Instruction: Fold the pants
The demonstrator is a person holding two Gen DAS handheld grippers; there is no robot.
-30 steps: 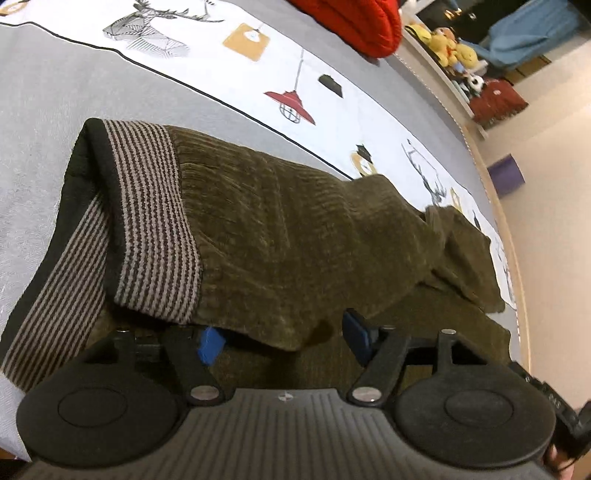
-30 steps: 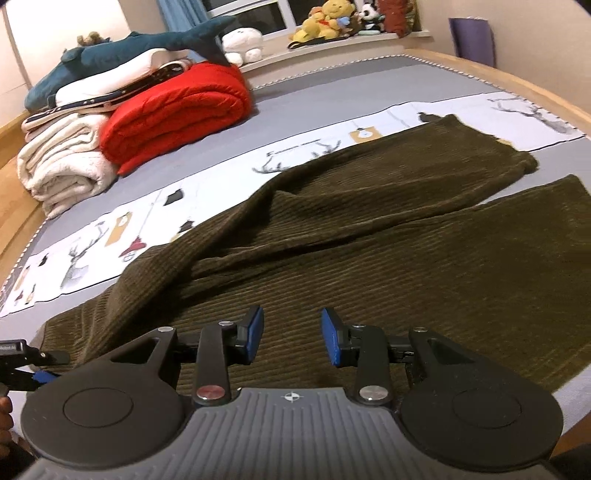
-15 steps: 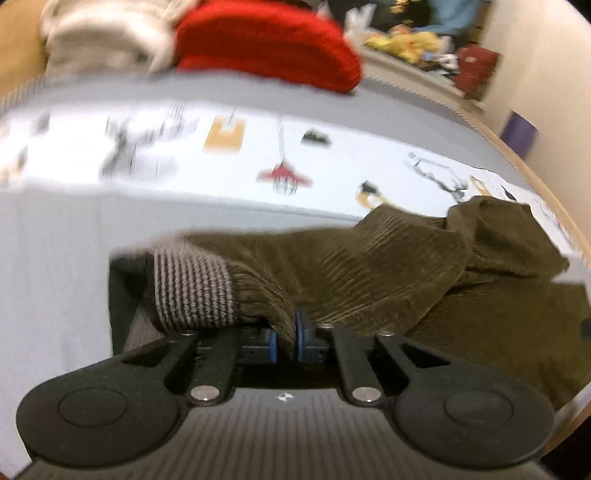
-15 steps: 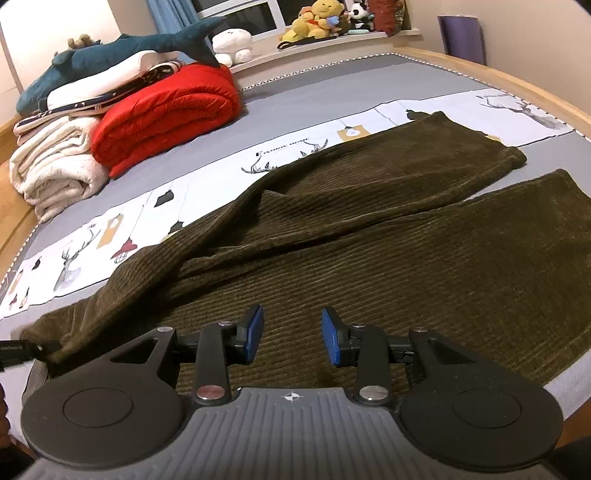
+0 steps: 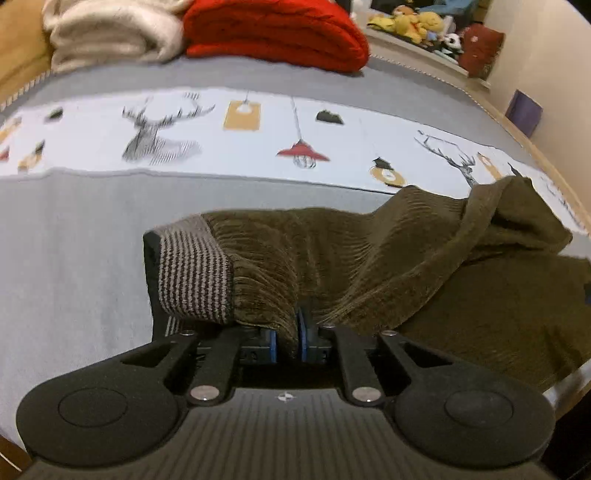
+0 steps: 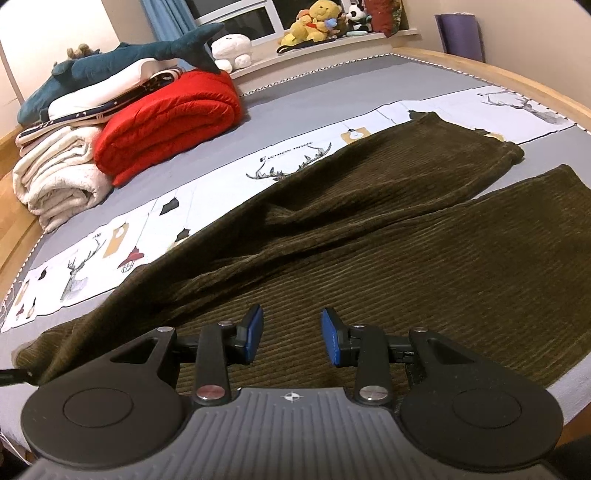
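Observation:
Dark olive corduroy pants (image 6: pixel 388 236) lie spread across the bed, both legs running to the right. Their striped grey-and-black waistband (image 5: pixel 192 273) shows in the left wrist view. My left gripper (image 5: pixel 287 341) is shut on the pants' fabric just beside the waistband and holds that edge raised off the bed. My right gripper (image 6: pixel 291 334) is open and empty, hovering low over the near leg of the pants. The left gripper's tip (image 6: pixel 11 374) shows at the far left edge of the right wrist view.
A red folded quilt (image 6: pixel 170 125), a cream blanket (image 6: pixel 55 177) and a blue shark plush (image 6: pixel 122 66) are stacked at the head of the bed. Stuffed toys (image 6: pixel 314 26) sit on the window ledge. The wooden bed edge (image 6: pixel 517 77) runs along the right.
My left gripper has closed on the pants near the waistband and lifted that edge, swinging to face the head of the bed. My right gripper has stayed open, drifting slightly over the leg.

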